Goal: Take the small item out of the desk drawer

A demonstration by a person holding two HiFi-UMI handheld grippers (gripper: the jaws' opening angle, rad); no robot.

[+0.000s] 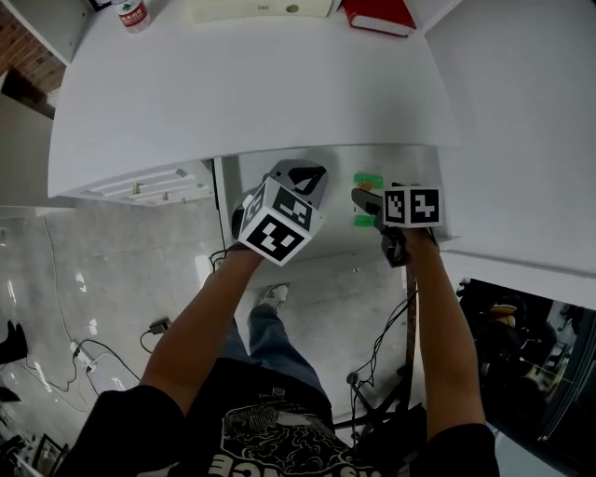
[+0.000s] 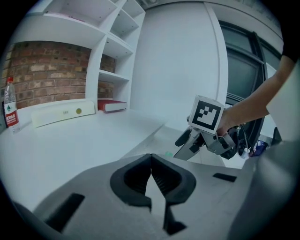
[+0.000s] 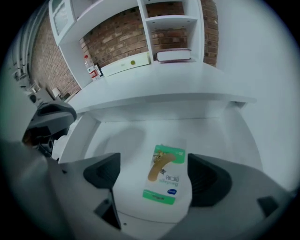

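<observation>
The white desk drawer (image 1: pixel 340 163) stands pulled out under the desk top. A small green-and-white plaster packet (image 3: pixel 164 180) lies flat on the drawer floor (image 3: pixel 122 140); the head view shows the packet (image 1: pixel 369 179) partly hidden by my right gripper (image 1: pixel 366 201). In its own view that right gripper (image 3: pixel 154 176) hangs open just above the packet, one jaw on each side, touching nothing. My left gripper (image 2: pixel 151 156) is shut and empty, held over the drawer's left part (image 1: pixel 312 179), beside the right gripper (image 2: pixel 190 140).
On the desk top (image 1: pixel 233 84) at the back stand a water bottle (image 1: pixel 132 13), a long white box (image 1: pixel 261 9) and a red book (image 1: pixel 380 15). White shelves on a brick wall (image 3: pixel 122 35) rise behind. Cables (image 1: pixel 93 359) lie on the floor below.
</observation>
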